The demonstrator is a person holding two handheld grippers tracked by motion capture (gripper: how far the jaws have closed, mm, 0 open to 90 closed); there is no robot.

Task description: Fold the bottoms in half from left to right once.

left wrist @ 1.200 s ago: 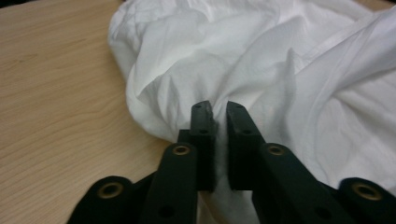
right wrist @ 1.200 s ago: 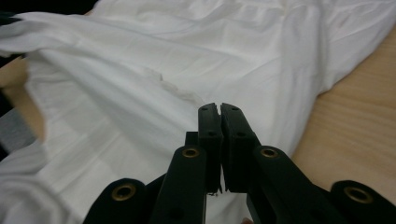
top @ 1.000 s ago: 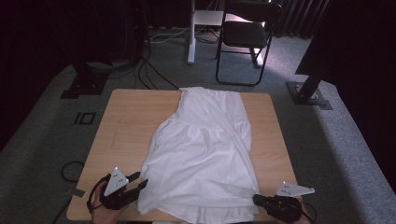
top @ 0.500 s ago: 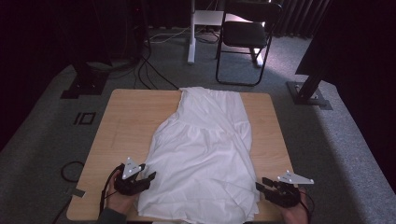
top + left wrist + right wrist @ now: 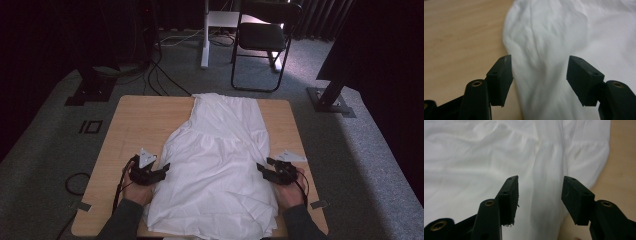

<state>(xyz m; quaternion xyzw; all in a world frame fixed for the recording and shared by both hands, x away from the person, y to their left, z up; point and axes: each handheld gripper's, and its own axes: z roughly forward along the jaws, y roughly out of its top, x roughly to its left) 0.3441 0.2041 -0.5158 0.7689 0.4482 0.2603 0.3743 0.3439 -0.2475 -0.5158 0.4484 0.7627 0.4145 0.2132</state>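
A white garment [image 5: 220, 160] lies spread flat along the wooden table [image 5: 135, 120], narrow end far, wide hem near me. My left gripper [image 5: 162, 170] sits at the garment's left edge, open. In the left gripper view its jaws straddle the cloth's edge [image 5: 541, 57], with bare wood to the left. My right gripper [image 5: 262, 170] is at the garment's right edge, open too. From the right gripper view, wrinkled cloth [image 5: 540, 170] lies between the jaws, and wood shows at far right.
Bare table strips run along both sides of the garment. Beyond the table are a black folding chair [image 5: 262, 37], a white stand [image 5: 206, 35], cables on grey carpet [image 5: 155, 75] and dark stand bases [image 5: 330, 100] left and right.
Both grippers have moved forward from the near table edge to the garment's sides and now sit farther up along its left and right edges.
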